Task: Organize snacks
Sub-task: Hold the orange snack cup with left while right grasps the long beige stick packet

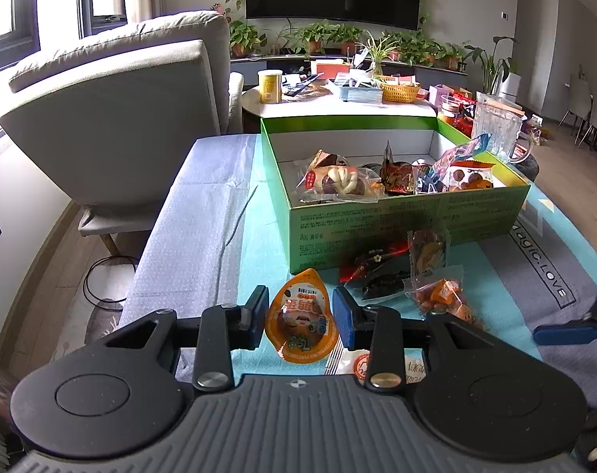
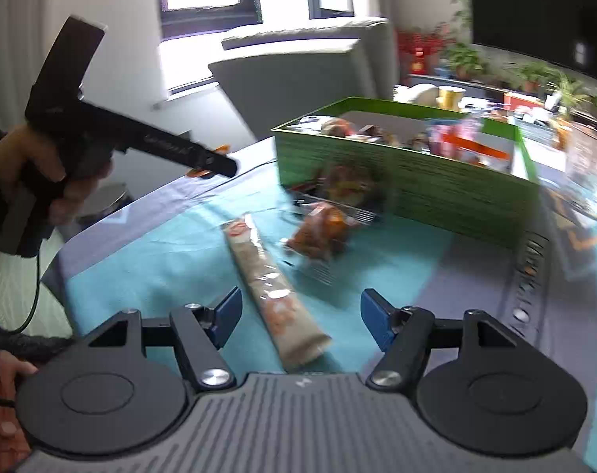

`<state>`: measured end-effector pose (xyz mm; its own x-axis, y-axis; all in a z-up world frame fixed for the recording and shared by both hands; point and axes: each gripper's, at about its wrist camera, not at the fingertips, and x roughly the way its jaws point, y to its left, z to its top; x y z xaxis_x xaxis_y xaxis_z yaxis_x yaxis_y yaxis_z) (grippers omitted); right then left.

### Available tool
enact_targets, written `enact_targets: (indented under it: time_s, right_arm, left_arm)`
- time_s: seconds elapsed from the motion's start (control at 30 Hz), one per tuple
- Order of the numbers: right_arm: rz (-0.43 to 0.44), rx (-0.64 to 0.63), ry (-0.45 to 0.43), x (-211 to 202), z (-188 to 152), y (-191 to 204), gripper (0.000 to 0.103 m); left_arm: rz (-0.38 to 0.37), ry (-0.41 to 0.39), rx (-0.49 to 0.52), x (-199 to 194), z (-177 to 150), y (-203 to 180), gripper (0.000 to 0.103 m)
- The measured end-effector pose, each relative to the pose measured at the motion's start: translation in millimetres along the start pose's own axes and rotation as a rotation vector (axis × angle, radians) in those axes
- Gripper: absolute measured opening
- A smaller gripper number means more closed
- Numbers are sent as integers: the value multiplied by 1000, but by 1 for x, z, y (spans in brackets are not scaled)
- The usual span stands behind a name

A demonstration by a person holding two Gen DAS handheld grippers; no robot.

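My left gripper (image 1: 300,295) is shut on an orange teardrop snack packet (image 1: 300,327), its blue pads pressing both edges. In the right wrist view a hand holds that gripper (image 2: 215,161) in the air at the left, with orange showing at its tip. My right gripper (image 2: 303,297) stands open over a long pale snack stick (image 2: 274,295) that lies on the teal cloth between its fingers, untouched. The green box (image 1: 377,228) ahead holds several wrapped snacks. Loose packets (image 1: 428,287) lie before its front wall, blurred in the right wrist view (image 2: 322,232).
The teal and grey cloth (image 1: 235,205) covers the table. A clear pitcher (image 1: 495,126) stands right of the box. A beige armchair (image 1: 113,110) is at the left, and a round table (image 1: 337,98) with a yellow can and baskets sits behind.
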<state>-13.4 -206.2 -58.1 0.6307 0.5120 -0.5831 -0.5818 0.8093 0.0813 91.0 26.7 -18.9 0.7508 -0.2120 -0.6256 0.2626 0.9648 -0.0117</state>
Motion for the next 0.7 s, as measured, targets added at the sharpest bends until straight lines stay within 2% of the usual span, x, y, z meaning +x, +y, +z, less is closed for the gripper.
enact_targets:
  time_s: [0.07, 0.13, 0.17, 0.27, 0.37, 0.57, 0.6, 0.7]
  right_arm:
    - [22, -31, 61, 10, 2, 2, 63]
    - [23, -29, 123, 19, 2, 3, 44]
    - [12, -48, 115, 18, 1, 4, 34]
    - [2, -36, 117, 13, 1, 6, 31]
    - [-7, -13, 85, -4, 4, 13, 30]
    - [24, 66, -50, -40, 29, 15, 28]
    - [30, 86, -76, -44, 32, 12, 3]
    - [35, 169, -145, -52, 43, -1, 0]
  left_arm:
    - [-4, 1, -1, 0, 0, 0, 33]
    - [-6, 3, -3, 0, -1, 1, 33]
    - [-7, 5, -5, 0, -2, 2, 33]
    - [-9, 9, -17, 1, -2, 4, 33]
    - [-12, 2, -23, 0, 0, 6, 33]
    - [-24, -38, -23, -9, 8, 4, 33]
    - [-25, -46, -22, -11, 9, 3, 33]
    - [-27, -64, -15, -15, 13, 1, 33]
